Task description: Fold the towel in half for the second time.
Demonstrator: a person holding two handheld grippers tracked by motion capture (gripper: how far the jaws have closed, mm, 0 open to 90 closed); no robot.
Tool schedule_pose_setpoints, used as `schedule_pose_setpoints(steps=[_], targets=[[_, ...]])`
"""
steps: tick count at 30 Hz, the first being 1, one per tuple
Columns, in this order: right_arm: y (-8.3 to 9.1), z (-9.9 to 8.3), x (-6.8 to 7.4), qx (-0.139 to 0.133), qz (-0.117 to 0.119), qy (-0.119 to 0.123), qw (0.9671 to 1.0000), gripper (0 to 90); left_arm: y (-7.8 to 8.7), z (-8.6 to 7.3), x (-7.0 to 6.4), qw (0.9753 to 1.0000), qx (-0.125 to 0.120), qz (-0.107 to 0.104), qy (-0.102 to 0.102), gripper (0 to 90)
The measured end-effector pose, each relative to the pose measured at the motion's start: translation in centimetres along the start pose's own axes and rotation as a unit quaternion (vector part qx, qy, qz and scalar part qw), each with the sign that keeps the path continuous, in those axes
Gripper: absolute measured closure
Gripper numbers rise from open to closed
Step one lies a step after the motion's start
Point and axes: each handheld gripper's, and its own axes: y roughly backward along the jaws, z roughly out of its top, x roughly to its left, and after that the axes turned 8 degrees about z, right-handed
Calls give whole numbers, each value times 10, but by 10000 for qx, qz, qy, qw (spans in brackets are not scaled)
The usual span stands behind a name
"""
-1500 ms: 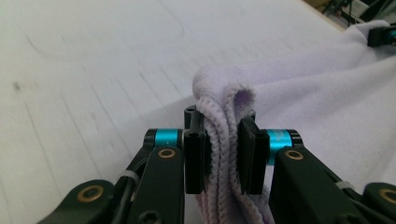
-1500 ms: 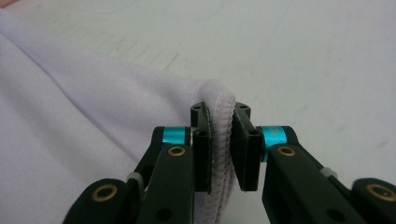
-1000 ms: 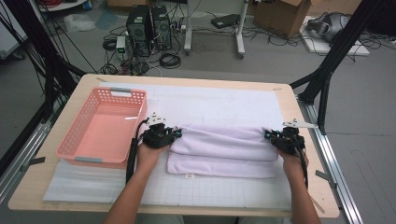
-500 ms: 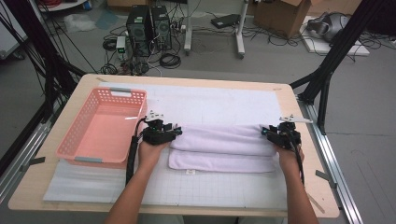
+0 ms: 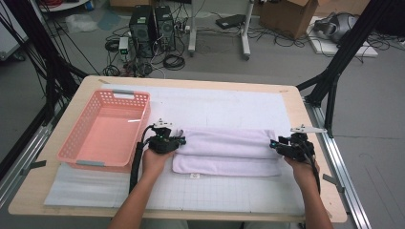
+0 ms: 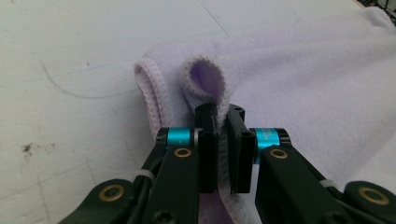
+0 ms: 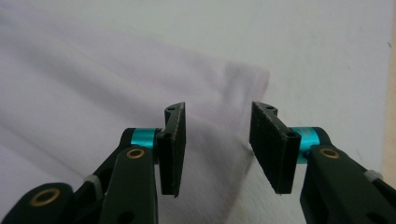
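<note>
Towel [image 5: 224,150] far end blurred in right gripper view. Left gripper [image 6: 223,119] clenched on towel hem; right gripper [image 7: 217,121] released. White-matted surface [image 5: 229,102], cables on floor [image 5: 172,59].

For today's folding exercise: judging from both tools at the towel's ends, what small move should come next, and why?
Probably close the right tool on the towel corner. Its jaws stand open with the corner between them, while the left tool already pinches the hem at the other end; both ends need gripping before any fold.
</note>
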Motion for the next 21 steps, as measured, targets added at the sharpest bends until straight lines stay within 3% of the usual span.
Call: schedule_pose_setpoints(steps=[3, 7, 10, 15, 17, 21], targets=[[-2, -8, 0, 93, 89, 56, 9999, 831, 10, 2, -4, 9999, -121, -74, -69, 847], [9, -14, 6, -193, 142, 175, 9996, 852, 27, -5, -7, 9989, -420, -182, -52, 846], [19, -22, 11, -343, 241, 239, 9988, 852, 37, -18, -11, 9979, -568, -225, -208, 845], [34, -37, 21, -522, 358, 340, 9974, 853, 51, -38, -12, 9972, -635, -375, -135, 813], [39, -44, 26, -531, 391, 398, 9970, 852, 55, -45, -11, 9976, -600, -351, -38, 706], [45, -56, 32, -581, 407, 461, 9964, 849, 65, -51, -9, 9974, -677, -246, -54, 496]])
